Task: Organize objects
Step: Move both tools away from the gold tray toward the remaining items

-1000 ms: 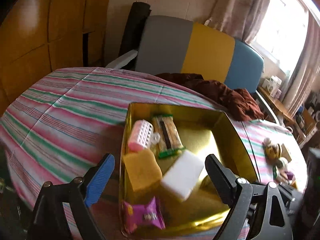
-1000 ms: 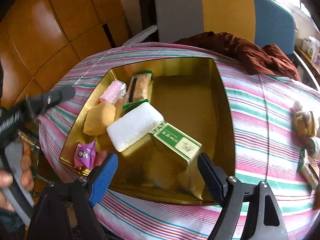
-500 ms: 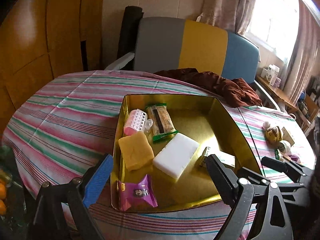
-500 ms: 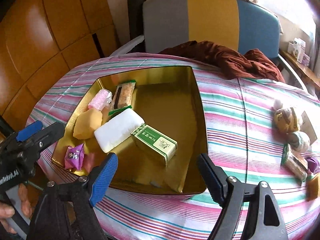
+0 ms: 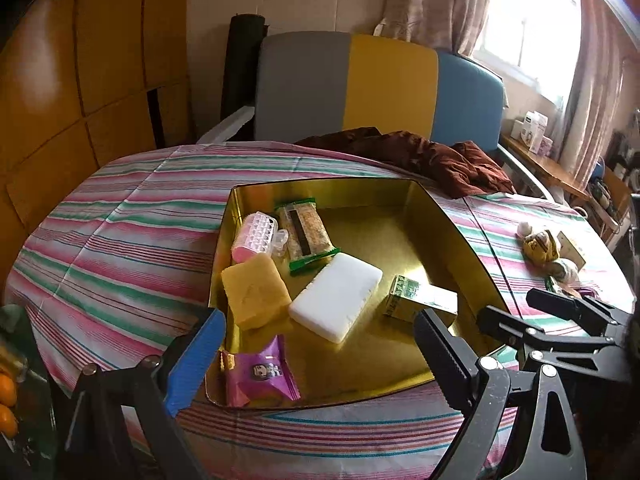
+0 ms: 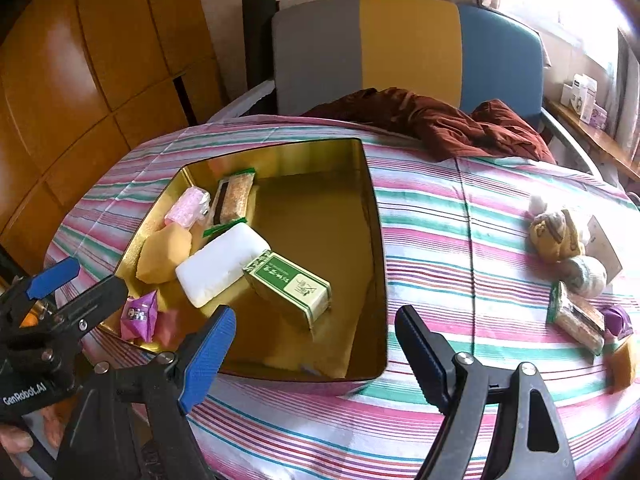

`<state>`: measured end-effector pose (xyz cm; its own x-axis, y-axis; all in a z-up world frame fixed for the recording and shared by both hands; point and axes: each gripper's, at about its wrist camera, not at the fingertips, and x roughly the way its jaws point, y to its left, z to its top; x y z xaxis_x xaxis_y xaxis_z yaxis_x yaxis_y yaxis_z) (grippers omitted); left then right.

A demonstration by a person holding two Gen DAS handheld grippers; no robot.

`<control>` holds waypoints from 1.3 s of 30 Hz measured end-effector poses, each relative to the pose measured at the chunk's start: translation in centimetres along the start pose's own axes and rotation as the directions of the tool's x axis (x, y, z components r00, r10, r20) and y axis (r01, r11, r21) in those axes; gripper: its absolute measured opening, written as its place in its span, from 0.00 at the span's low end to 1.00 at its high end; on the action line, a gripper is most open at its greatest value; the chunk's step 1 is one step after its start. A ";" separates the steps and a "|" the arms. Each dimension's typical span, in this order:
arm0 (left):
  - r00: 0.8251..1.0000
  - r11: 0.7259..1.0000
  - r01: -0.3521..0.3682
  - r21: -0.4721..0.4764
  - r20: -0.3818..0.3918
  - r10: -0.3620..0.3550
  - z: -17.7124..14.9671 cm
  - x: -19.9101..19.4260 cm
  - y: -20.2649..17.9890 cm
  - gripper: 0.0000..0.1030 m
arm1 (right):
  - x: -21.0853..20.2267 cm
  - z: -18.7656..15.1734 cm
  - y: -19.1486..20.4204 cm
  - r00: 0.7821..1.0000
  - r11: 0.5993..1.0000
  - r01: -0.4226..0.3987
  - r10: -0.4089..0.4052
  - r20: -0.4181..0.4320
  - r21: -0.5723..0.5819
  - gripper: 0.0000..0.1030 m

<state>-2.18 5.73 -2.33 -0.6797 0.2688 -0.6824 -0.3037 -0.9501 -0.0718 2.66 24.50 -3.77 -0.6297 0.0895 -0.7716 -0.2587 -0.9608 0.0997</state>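
A gold tray (image 5: 460,236) (image 6: 376,240) sits on the striped tablecloth. It holds a pink roller (image 5: 256,236), a green-edged snack bar (image 5: 306,232), a yellow sponge (image 5: 254,294), a white block (image 5: 336,296) (image 6: 222,264), a green box (image 5: 420,300) (image 6: 290,282) and a purple packet (image 5: 258,376) (image 6: 140,316). My left gripper (image 5: 316,356) is open and empty at the tray's near edge. My right gripper (image 6: 316,344) is open and empty, above the tray's near right corner.
Loose items lie on the cloth to the right: a yellow plush toy (image 6: 556,232), a pale ball (image 6: 586,276), a second snack bar (image 6: 576,316), a purple packet (image 6: 618,320) and a yellow block (image 6: 622,360). A brown cloth (image 6: 440,124) and a chair (image 6: 400,52) are behind the table.
Both grippers have pulled back and up from the tray, empty. The green box lies in the tray beside the white block.
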 end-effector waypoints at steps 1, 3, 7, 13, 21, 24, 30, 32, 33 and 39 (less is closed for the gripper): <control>1.000 1.000 -0.002 0.005 0.004 0.002 0.0 -0.1 -0.2 0.93 | -0.1 0.0 -0.1 1.000 1.000 0.003 -0.003 0.003 0.004 0.81; 1.000 1.000 -0.007 0.024 0.017 0.007 -0.1 -0.4 -0.6 0.93 | -0.2 -0.1 -0.3 1.000 1.000 0.010 -0.010 0.010 0.008 0.81; 0.999 0.998 -0.019 0.055 0.044 0.016 0.0 -0.9 -1.3 0.93 | -0.4 -0.2 -0.8 1.000 1.000 0.021 -0.022 0.017 0.021 0.81; 0.996 0.994 -0.036 0.107 0.083 0.027 0.0 -1.7 -2.3 0.95 | -0.7 -0.2 -1.9 0.999 0.998 0.037 -0.038 0.024 0.047 0.81; 0.997 0.988 -0.038 0.149 0.078 0.026 -0.2 -1.7 -3.5 0.95 | -1.3 -0.6 -4.4 0.997 0.993 0.071 -0.074 0.020 0.096 0.81; 0.997 0.986 -0.036 0.162 0.074 0.024 -0.4 -1.7 -4.0 0.95 | -1.6 -0.9 -5.9 0.996 0.988 0.090 -0.092 0.013 0.126 0.81; 0.998 0.981 -0.030 0.192 0.066 0.017 -0.5 -1.5 -5.2 0.95 | -2.7 -1.6 -9.6 0.991 0.971 0.130 -0.133 0.003 0.200 0.81; 0.998 0.979 -0.024 0.204 0.064 0.011 -0.6 -1.5 -5.6 0.95 | -3.1 -1.7 -10.9 0.989 0.963 0.145 -0.148 -0.003 0.227 0.81; 0.998 0.978 -0.022 0.209 0.062 0.010 -0.6 -1.5 -5.7 0.95 | -3.5 -1.7 -11.7 0.988 0.957 0.152 -0.155 -0.004 0.246 0.81; 0.999 0.969 0.002 0.246 0.049 -0.015 -0.5 -1.1 -7.2 0.95 | -5.6 -2.1 -16.7 0.979 0.915 0.194 -0.201 -0.017 0.353 0.81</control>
<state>1.10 12.17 -1.45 -0.7073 0.2904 -0.6445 -0.4603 -0.8811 0.1081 12.03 39.45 -2.45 -0.5523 0.2762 -0.7866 -0.6173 -0.7696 0.1633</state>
